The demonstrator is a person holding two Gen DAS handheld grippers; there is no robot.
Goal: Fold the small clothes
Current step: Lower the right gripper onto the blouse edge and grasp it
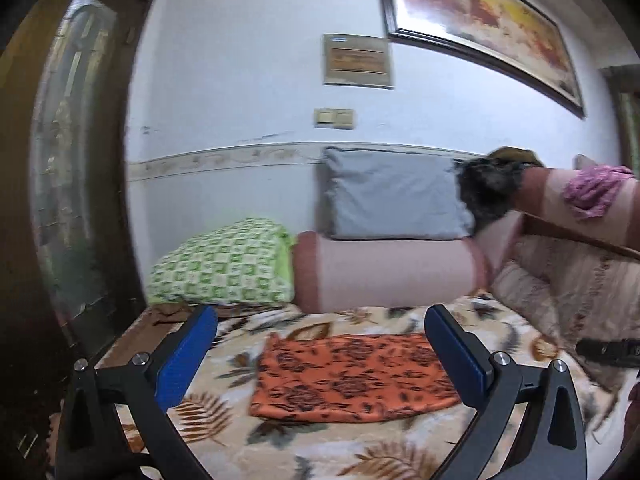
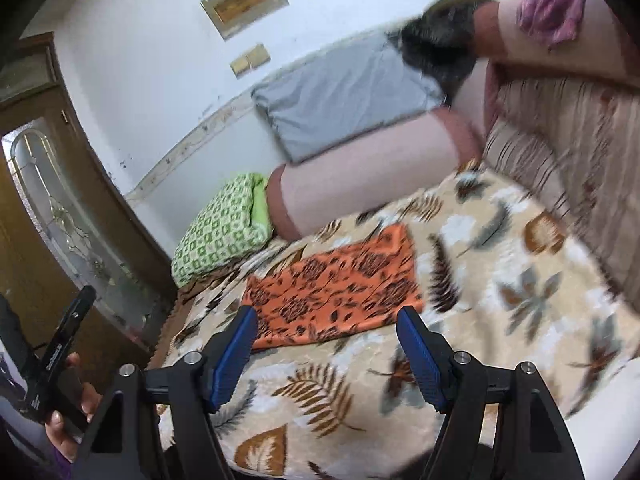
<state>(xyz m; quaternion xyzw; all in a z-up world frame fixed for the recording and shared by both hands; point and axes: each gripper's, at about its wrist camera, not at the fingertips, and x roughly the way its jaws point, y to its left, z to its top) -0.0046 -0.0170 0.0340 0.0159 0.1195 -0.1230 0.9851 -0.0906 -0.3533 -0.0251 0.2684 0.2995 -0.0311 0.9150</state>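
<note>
1. Orange fabric printed with dark flowers and leaves: the folded garment (image 1: 352,380) (image 2: 336,292) is a flat, roughly rectangular piece lying on the leaf-patterned blanket (image 1: 360,452) (image 2: 500,264) that covers the sofa seat.
2. One such garment is on the seat. A purple cloth (image 1: 596,192) (image 2: 552,8) and a dark furry item (image 1: 488,192) (image 2: 436,48) hang over the sofa back at 2 o'clock of it.
3. Cushions number three: a green checked one (image 1: 224,264) (image 2: 220,228), a grey one (image 1: 392,196) (image 2: 340,96), and a pink bolster (image 1: 388,272) (image 2: 360,176), all at about 12 o'clock of the garment.
4. In the left wrist view the garment's long axis runs from 9 to 3 o'clock; in the right wrist view it tilts from 8 to 2 o'clock.
5. The left tool (image 1: 320,356) is released, blue pads wide apart, framing the garment without touching it.
6. The right tool (image 2: 328,356) is likewise released, and hangs over the garment's near edge.
</note>
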